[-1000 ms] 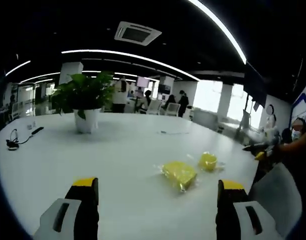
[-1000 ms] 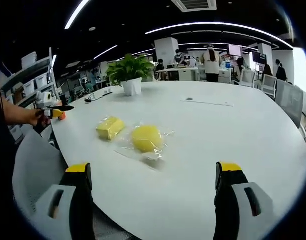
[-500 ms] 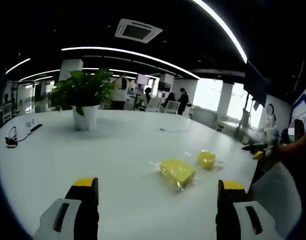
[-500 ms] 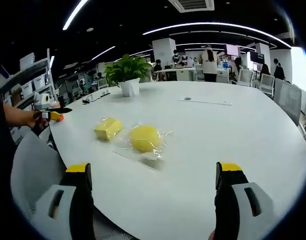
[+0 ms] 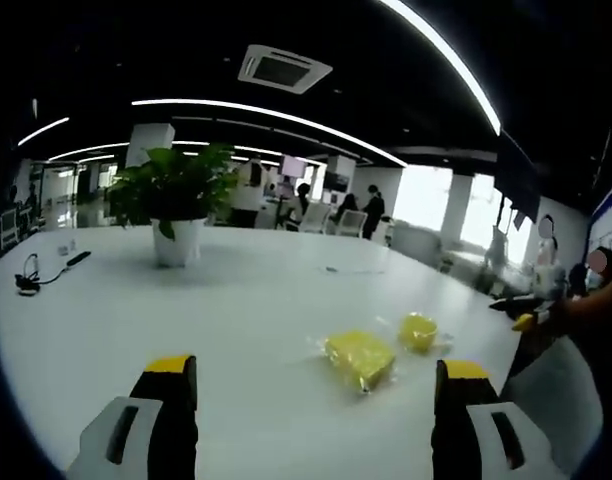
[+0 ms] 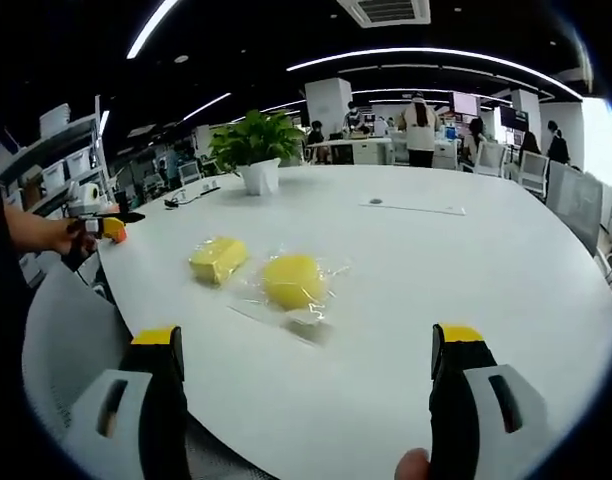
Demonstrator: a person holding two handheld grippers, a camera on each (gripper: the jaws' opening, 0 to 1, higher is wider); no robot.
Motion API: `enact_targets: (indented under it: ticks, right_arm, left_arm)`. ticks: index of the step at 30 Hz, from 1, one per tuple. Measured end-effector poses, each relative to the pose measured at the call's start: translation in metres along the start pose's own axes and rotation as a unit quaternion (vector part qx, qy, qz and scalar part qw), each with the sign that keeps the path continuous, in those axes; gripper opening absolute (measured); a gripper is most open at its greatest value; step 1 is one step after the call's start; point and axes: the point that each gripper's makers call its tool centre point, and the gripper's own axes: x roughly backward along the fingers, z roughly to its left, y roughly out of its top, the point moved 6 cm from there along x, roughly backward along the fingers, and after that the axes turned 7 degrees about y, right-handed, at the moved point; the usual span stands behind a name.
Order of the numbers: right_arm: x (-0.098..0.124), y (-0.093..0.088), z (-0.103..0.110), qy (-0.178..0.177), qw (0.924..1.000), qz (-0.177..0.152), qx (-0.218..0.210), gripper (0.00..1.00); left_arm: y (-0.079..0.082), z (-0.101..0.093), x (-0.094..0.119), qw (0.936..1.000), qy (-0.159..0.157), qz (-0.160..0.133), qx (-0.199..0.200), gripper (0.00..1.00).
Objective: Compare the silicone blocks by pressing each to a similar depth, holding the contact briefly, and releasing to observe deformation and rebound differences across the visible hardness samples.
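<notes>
White table in an open-plan office.

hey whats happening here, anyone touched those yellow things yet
Not yet. A person holds a gripper in each hand over a white table. The left gripper and right gripper are both open and empty, short of the samples. Two yellow silicone pieces in clear wrap lie side by side: a square block and a round one. A potted plant stands farther back.

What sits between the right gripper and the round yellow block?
Only bare white table and the block's own clear wrap, in the right gripper view. The open right gripper is short of the round yellow block.
</notes>
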Motion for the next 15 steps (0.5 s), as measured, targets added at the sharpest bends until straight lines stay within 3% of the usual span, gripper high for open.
enact_targets:
  ticks: [2, 9, 15]
  right_arm:
    - [0.0009, -0.0003, 0.0007, 0.000, 1.0000, -0.002, 0.000, 0.97]
    - [0.0017, -0.0013, 0.0026, -0.004, 1.0000, 0.005, 0.001, 0.97]
    - [0.0003, -0.0006, 0.0051, -0.005, 1.0000, 0.005, 0.003, 0.97]
  left_arm:
    - [0.0016, -0.0007, 0.0017, 0.9999, 0.000, -0.007, -0.012, 1.00]
    - [-0.0027, 0.0011, 0.0017, 0.9999, 0.012, 0.010, -0.008, 1.00]
    - [0.0006, -0.0010, 0.0031, 0.9999, -0.001, 0.008, -0.012, 1.00]
